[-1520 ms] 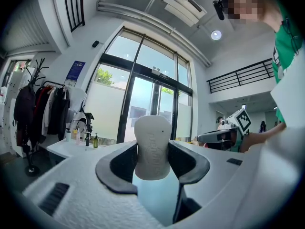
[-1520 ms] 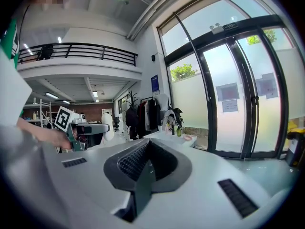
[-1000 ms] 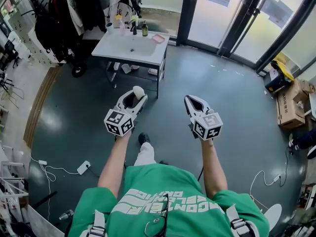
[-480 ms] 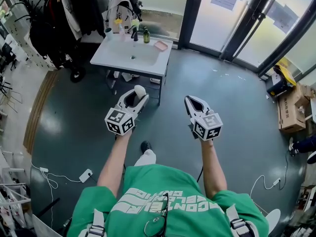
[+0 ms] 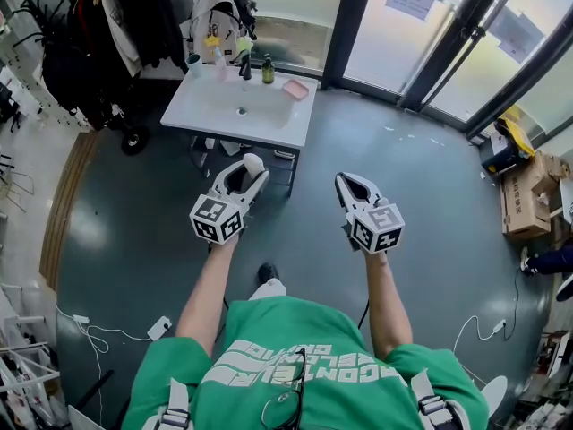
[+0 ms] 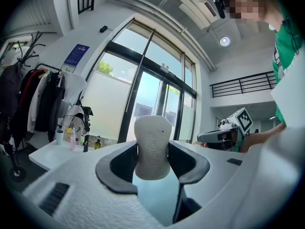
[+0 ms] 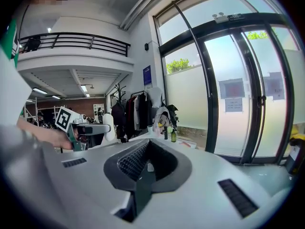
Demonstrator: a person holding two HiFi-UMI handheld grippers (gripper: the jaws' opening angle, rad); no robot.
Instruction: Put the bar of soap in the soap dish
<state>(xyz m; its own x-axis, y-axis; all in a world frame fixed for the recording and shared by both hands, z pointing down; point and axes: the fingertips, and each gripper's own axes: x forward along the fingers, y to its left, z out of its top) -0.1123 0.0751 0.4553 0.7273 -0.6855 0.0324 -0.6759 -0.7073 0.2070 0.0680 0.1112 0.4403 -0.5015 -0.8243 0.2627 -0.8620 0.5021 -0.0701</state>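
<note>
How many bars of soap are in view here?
1: the bar of soap is clamped in the left hand-held gripper; none shows on the sink top, though others may be hidden.

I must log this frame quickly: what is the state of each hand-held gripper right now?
Left hand-held gripper: closed on the bar of soap.
Right hand-held gripper: closed, holding nothing.

Open floor (image 5: 376, 141) lies ahead of the left claw (image 5: 252, 169) and right claw (image 5: 346, 180), up to the worktop (image 5: 192, 106). Bottles (image 5: 243, 63) line its far edge, left of the soap dish (image 5: 295, 89).
</note>
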